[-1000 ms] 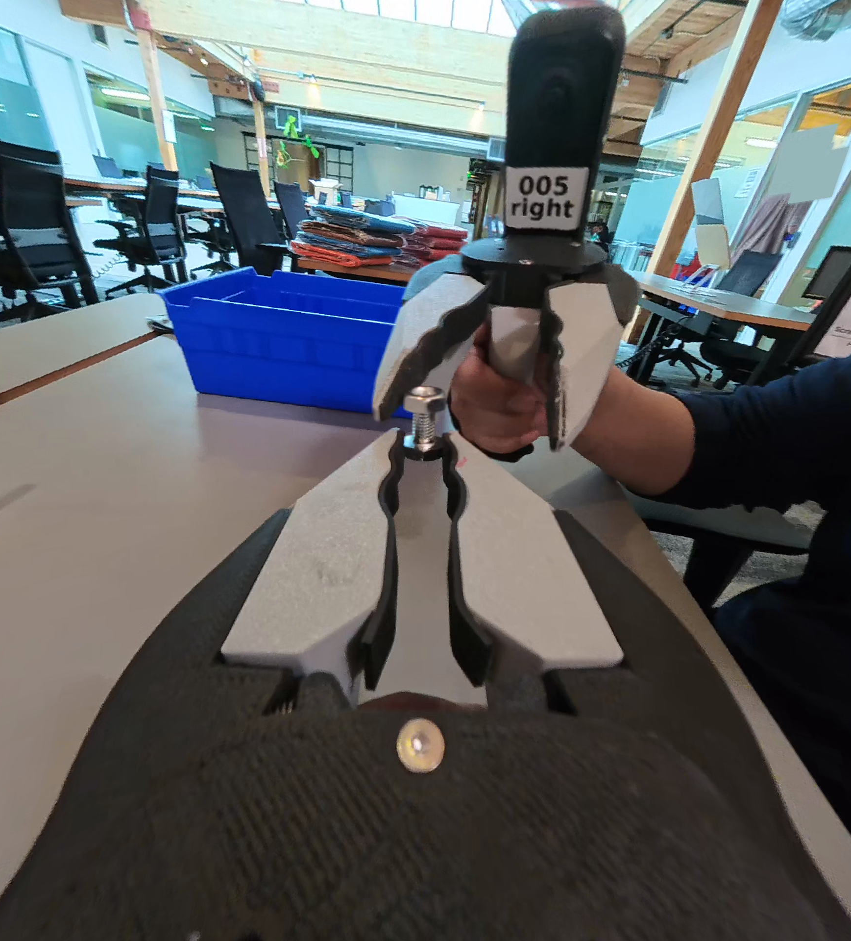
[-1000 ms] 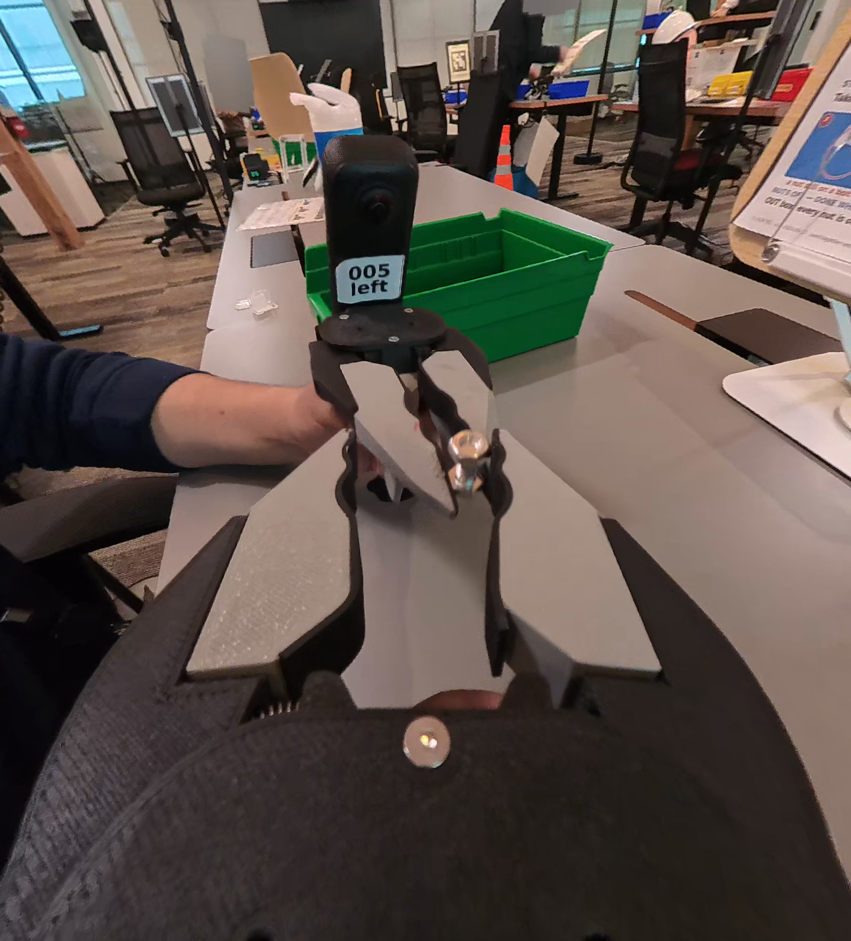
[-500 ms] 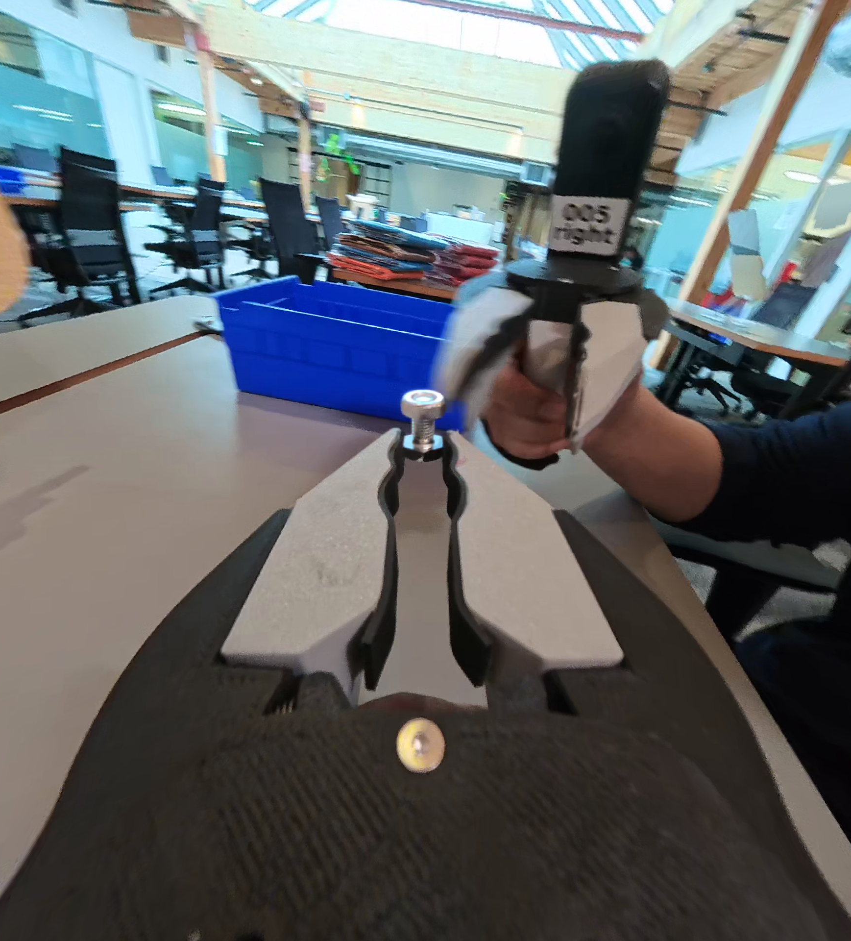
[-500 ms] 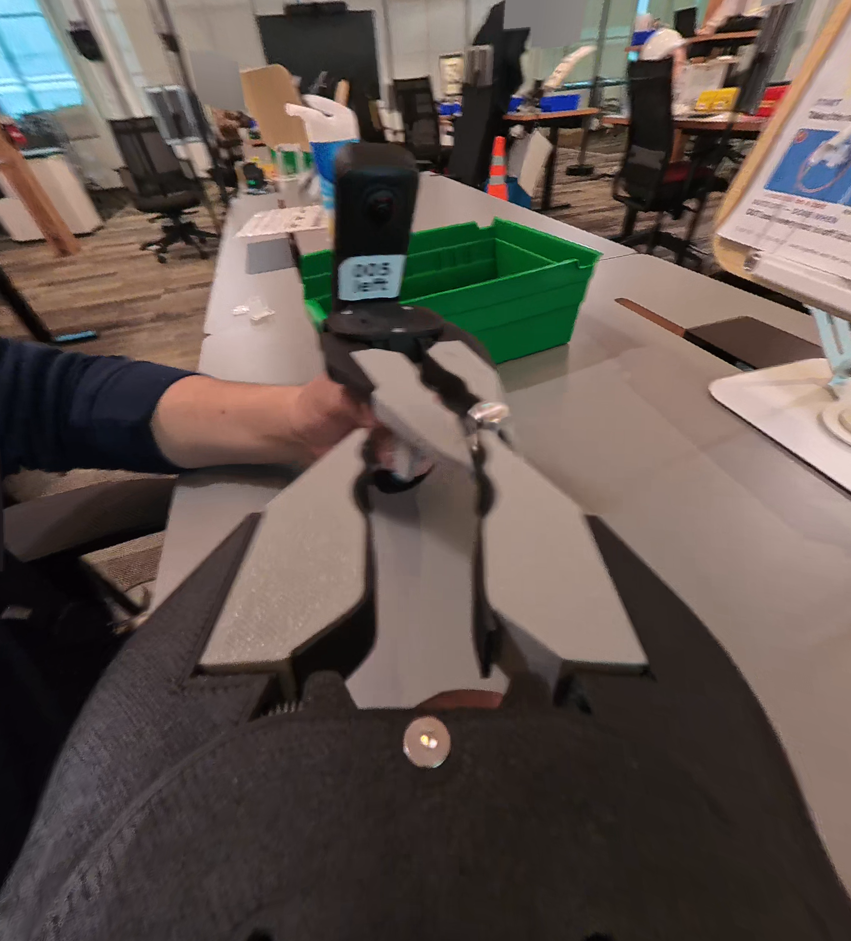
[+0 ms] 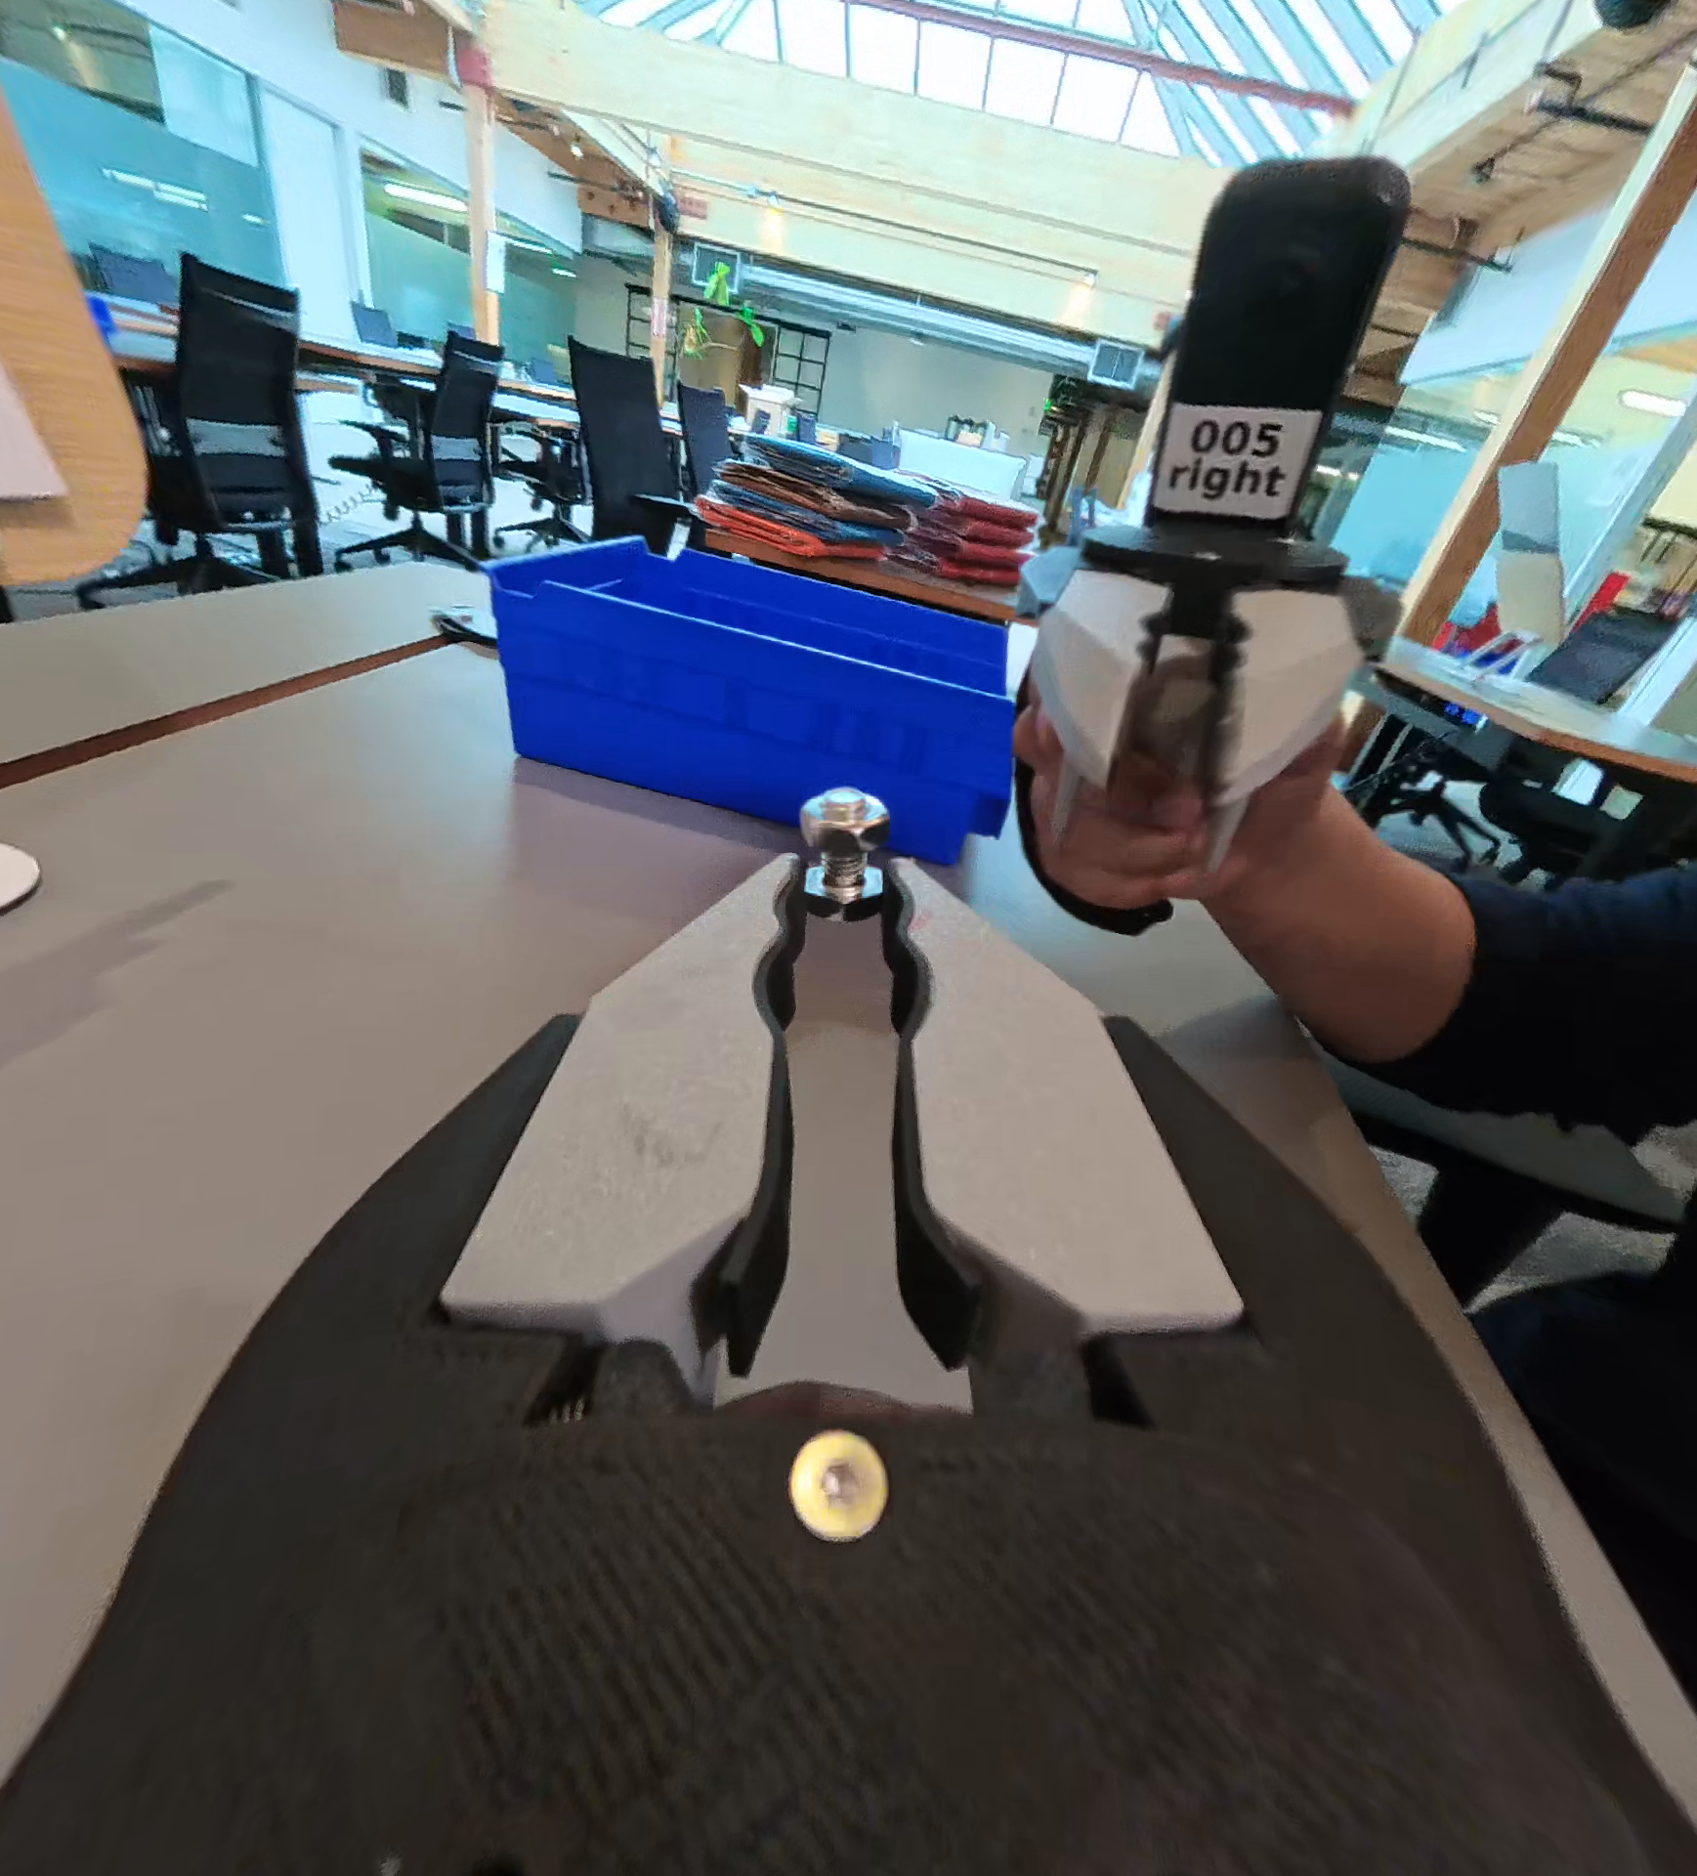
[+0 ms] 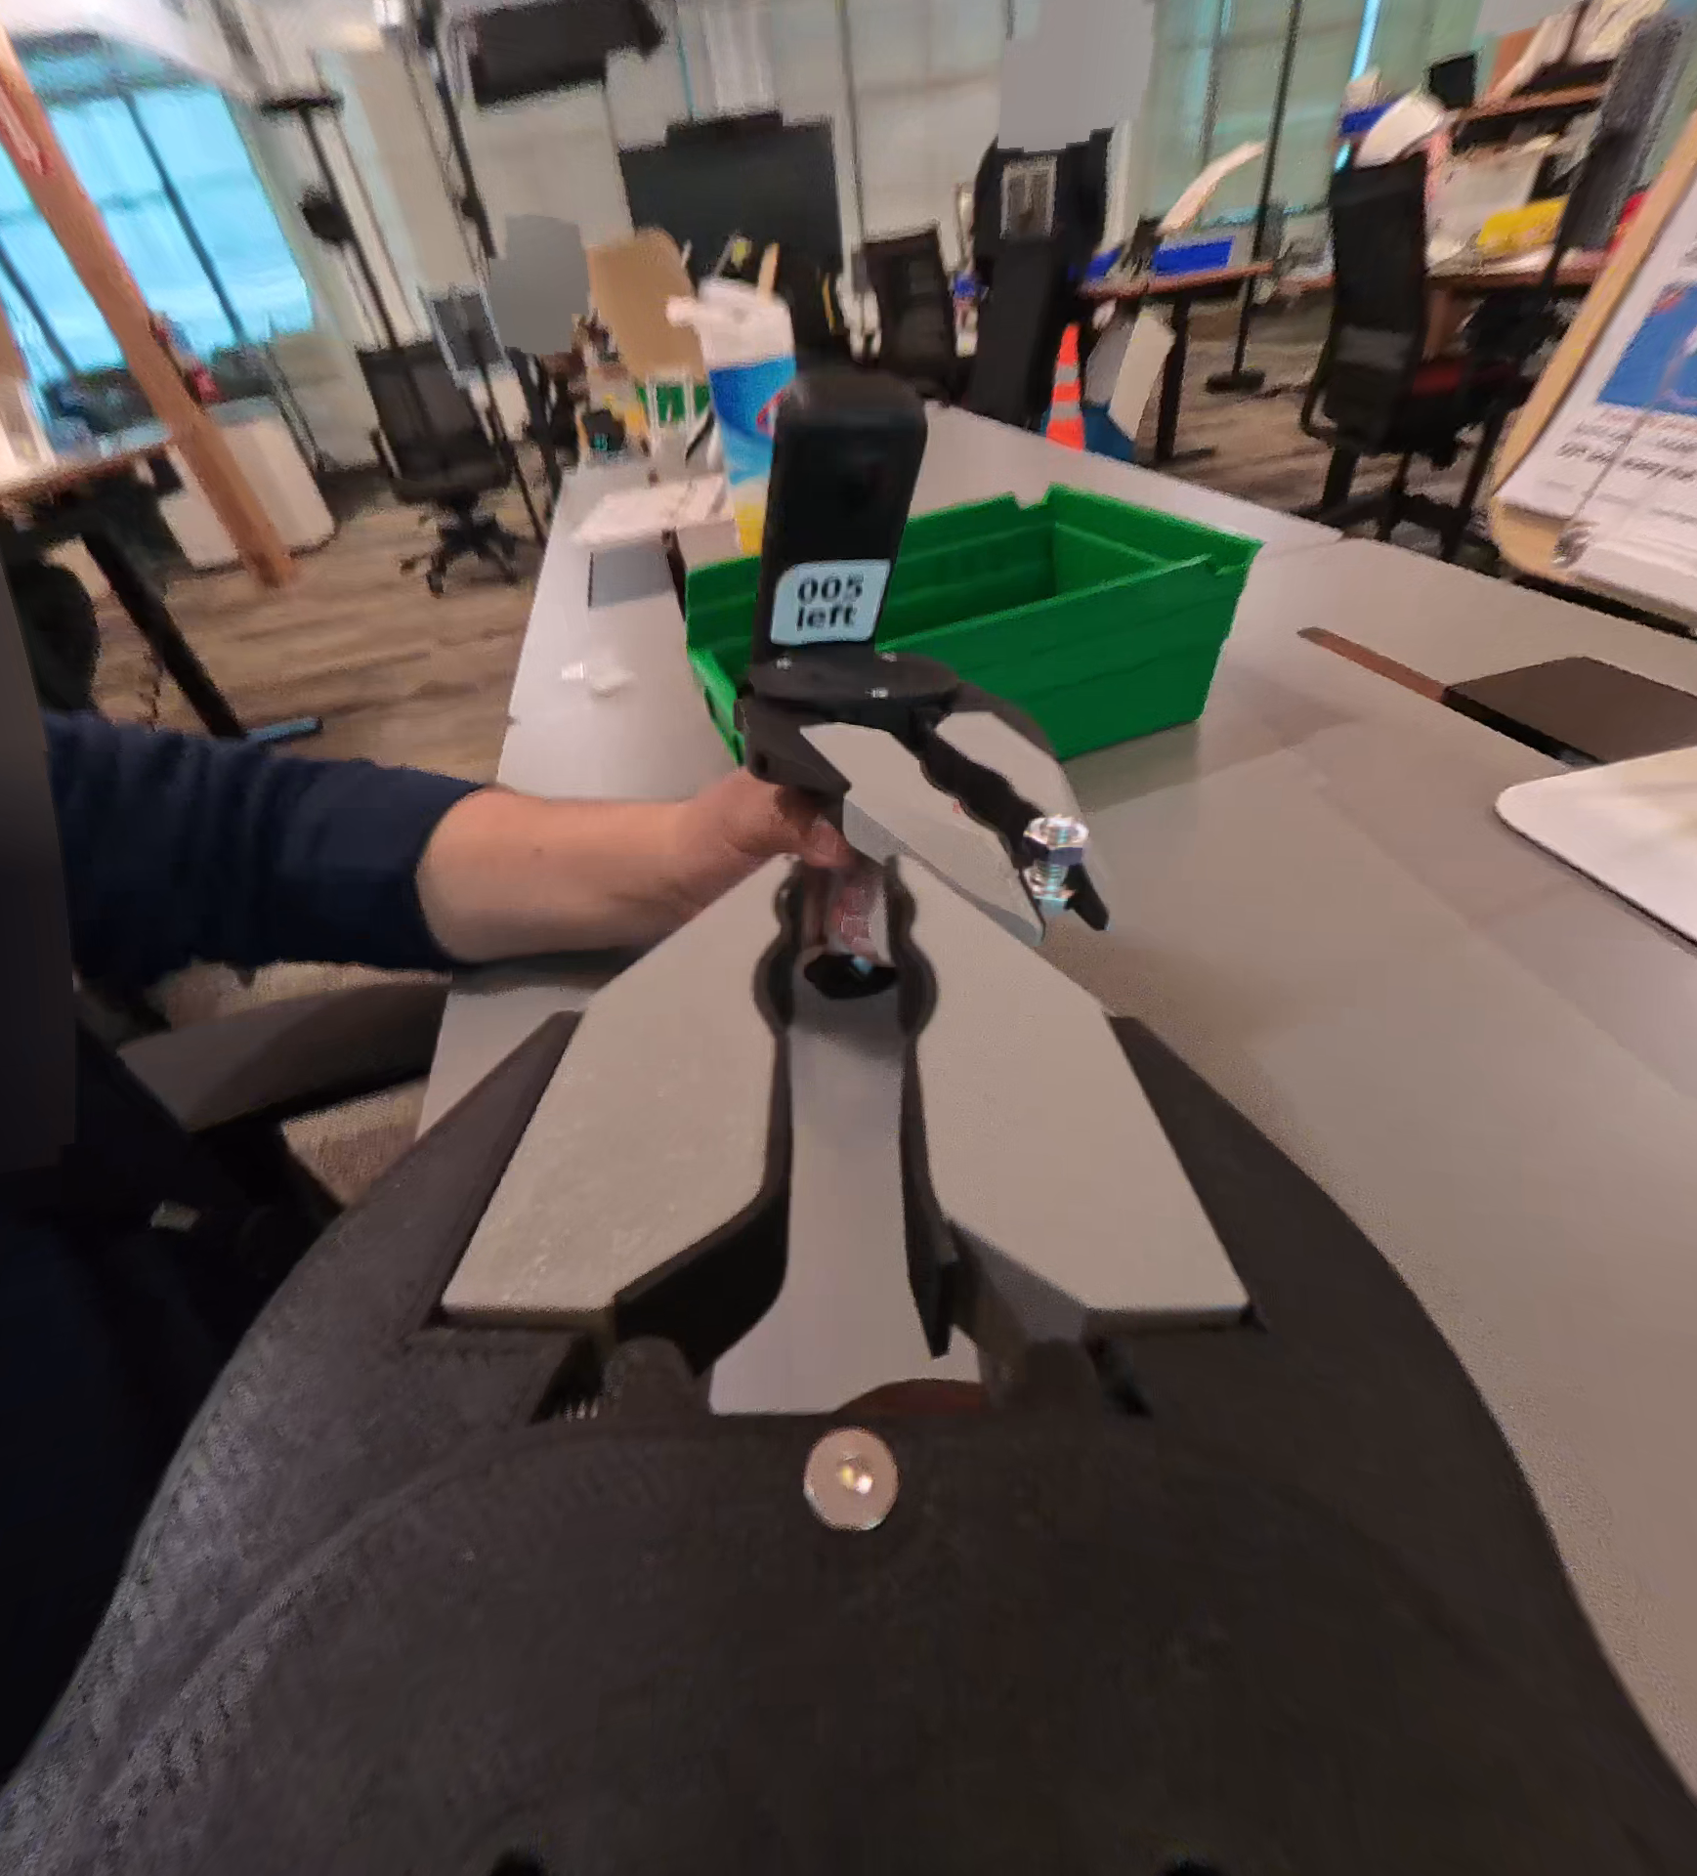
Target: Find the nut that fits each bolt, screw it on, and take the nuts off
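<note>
Having drawn clear, right hand-held gripper (image 6: 844, 939) leaves bolt (image 5: 843, 834) unattended.

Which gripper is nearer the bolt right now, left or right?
Left. The left gripper has the bolt pinched at the nut between its fingers, head up. The right gripper is off to the side with nothing between its fingers, clear of the bolt.

1 bolt (image 5: 844, 824), 1 nut (image 5: 840, 899), 2 bins (image 5: 753, 700)
</note>
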The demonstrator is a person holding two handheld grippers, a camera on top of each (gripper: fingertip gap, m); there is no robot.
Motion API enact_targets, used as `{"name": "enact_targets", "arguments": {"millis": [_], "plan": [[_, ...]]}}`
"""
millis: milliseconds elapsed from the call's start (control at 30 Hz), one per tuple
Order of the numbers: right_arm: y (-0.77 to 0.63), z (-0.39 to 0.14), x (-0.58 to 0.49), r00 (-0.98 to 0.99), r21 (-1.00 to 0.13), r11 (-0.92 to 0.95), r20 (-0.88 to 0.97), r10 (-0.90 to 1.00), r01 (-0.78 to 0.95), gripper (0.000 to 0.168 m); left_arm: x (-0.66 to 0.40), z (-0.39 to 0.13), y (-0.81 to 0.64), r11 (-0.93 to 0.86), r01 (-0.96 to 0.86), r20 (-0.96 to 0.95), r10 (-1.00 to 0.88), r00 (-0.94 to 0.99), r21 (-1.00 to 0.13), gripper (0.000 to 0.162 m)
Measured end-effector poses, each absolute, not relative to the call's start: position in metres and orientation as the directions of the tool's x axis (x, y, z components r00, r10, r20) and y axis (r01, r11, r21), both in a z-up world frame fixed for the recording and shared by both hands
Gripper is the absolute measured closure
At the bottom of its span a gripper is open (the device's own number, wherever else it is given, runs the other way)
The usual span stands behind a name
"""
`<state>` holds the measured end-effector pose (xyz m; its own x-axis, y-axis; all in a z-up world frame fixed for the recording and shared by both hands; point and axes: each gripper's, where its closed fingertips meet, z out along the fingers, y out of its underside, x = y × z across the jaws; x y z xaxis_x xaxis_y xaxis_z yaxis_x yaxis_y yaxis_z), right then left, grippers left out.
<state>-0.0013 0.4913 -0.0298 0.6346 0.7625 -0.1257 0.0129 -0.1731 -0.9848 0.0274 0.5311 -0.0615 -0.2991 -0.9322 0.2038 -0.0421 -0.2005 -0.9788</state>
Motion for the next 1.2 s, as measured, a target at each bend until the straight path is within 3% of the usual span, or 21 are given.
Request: {"name": "enact_targets", "arguments": {"millis": [100, 267, 333, 367, 433, 467, 533, 633, 733, 767, 1200], "plan": [[0.505, -0.029, 0.014, 0.709, -0.981, -0.191, -0.139, 0.692, -0.006, 0.131, 0.026, -0.063, 0.535, -0.227, -0.053, 0.232, -0.922, -0.310, -0.973, 0.150], [0.524, -0.045, 0.008, 0.734, -0.966, -0.258, -0.162, 0.660, 0.020, 0.123, 0.030, -0.063, 0.507, -0.184, -0.064, 0.194, -0.901, -0.388, -0.981, 0.150], [0.518, -0.049, -0.002, 0.695, -0.962, -0.272, -0.174, 0.698, 0.031, 0.132, 0.030, -0.062, 0.507, -0.174, -0.055, 0.182, -0.908, -0.378, -0.983, 0.150], [0.516, -0.047, -0.003, 0.686, -0.963, -0.267, -0.181, 0.705, 0.021, 0.124, 0.029, -0.062, 0.510, -0.168, -0.054, 0.176, -0.911, -0.372, -0.984, 0.150], [0.512, -0.048, 0.002, 0.697, -0.965, -0.261, -0.168, 0.697, 0.028, 0.125, 0.028, -0.061, 0.515, -0.172, -0.050, 0.178, -0.917, -0.358, -0.984, 0.150], [0.510, -0.046, 0.005, 0.692, -0.967, -0.254, -0.168, 0.702, 0.023, 0.136, 0.027, -0.061, 0.518, -0.180, -0.050, 0.186, -0.920, -0.346, -0.982, 0.158], [0.506, -0.039, 0.008, 0.668, -0.969, -0.247, -0.200, 0.717, -0.024, 0.142, 0.028, -0.062, 0.528, -0.194, -0.048, 0.199, -0.932, -0.301, -0.980, 0.160], [0.516, -0.039, 0.014, 0.694, -0.964, -0.255, -0.230, 0.682, -0.068, 0.130, 0.026, -0.059, 0.529, -0.229, -0.041, 0.230, -0.919, -0.321, -0.973, 0.160], [0.537, -0.047, 0.016, 0.730, -0.960, -0.249, -0.262, 0.631, -0.130, 0.134, 0.027, -0.057, 0.527, -0.249, -0.028, 0.244, -0.914, -0.324, -0.968, 0.159], [0.536, -0.048, 0.012, 0.695, -0.947, -0.268, -0.313, 0.647, -0.177, 0.146, 0.027, -0.058, 0.531, -0.265, -0.026, 0.260, -0.914, -0.313, -0.964, 0.160], [0.535, -0.075, 0.016, 0.693, -0.916, -0.365, -0.374, 0.616, -0.170, 0.147, 0.038, -0.087, 0.521, -0.176, -0.159, 0.217, -0.930, -0.297, -0.971, 0.159]]}}
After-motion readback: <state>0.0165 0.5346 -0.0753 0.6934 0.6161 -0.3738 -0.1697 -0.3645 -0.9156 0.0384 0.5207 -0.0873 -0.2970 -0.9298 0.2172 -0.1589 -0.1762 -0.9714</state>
